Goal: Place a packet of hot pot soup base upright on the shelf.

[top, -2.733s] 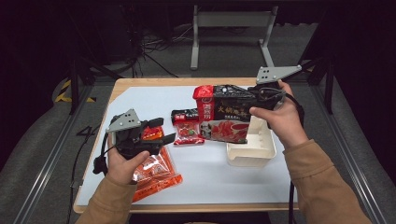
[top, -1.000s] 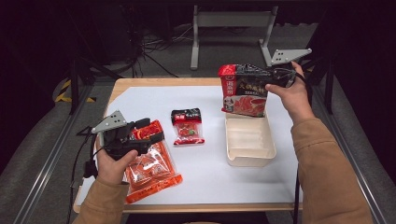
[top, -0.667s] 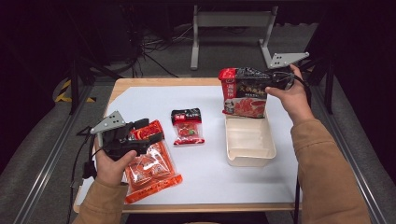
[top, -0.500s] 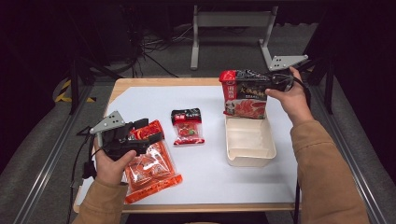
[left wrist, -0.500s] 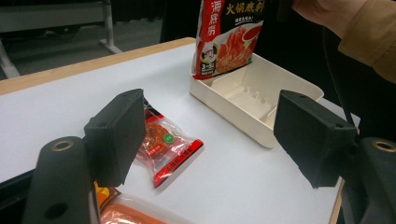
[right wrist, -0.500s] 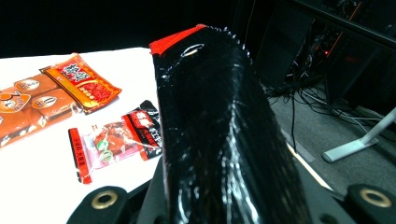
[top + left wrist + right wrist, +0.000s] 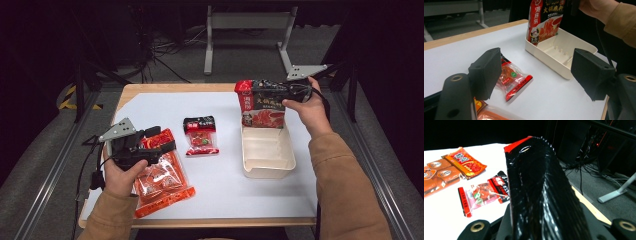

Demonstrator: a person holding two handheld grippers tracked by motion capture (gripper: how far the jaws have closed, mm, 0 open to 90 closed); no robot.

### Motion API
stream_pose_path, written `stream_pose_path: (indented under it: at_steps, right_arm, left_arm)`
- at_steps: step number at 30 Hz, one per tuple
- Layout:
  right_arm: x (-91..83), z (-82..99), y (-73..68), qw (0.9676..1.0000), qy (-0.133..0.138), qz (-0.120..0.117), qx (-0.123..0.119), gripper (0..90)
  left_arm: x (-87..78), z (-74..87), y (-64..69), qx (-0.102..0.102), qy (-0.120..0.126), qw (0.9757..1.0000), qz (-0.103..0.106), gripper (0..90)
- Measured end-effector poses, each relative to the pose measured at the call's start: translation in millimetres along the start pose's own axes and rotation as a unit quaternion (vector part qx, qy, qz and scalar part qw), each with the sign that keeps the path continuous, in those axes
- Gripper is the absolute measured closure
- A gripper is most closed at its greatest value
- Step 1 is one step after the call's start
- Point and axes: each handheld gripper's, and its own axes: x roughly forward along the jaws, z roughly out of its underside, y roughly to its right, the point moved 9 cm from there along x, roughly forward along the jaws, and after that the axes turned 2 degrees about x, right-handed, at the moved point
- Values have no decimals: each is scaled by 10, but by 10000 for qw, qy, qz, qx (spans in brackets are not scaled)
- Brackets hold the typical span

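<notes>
A large black and red pouch [image 7: 261, 104] hangs upright with its lower edge at the far end of a cream tray [image 7: 267, 170]. My right gripper [image 7: 291, 92] is shut on the pouch's top right edge. In the right gripper view the black pouch [image 7: 541, 190] stands between the jaws. My left gripper [image 7: 162, 140] is open and hovers over the top of an orange packet [image 7: 160, 180] at the front left, with nothing between its jaws. In the left gripper view, a small red packet [image 7: 514, 77] lies beyond the open gripper [image 7: 539, 72], and the tray [image 7: 546, 58] is farther off.
The small red packet [image 7: 200, 136] lies mid-table between the orange packet and the tray. A white mat [image 7: 225, 195] covers the wooden table. Metal rails run along both sides. Cables and a grey stand [image 7: 247, 22] sit on the floor behind.
The right gripper lifted the pouch off the table, then lowered it slightly over the tray's far end. The left gripper stayed over the orange packet.
</notes>
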Motion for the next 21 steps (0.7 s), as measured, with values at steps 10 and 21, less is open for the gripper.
stream_pose_path:
  at_steps: [10,21]
  right_arm:
    - [65,192,9,9995,-281,87,122,747]
    - [-28,464,102,9966,-435,367,603,754]
  left_arm:
    - [-7,0,-6,-26,7,10000,3,256]
    - [22,10,-16,-59,-24,10000,-7,252]
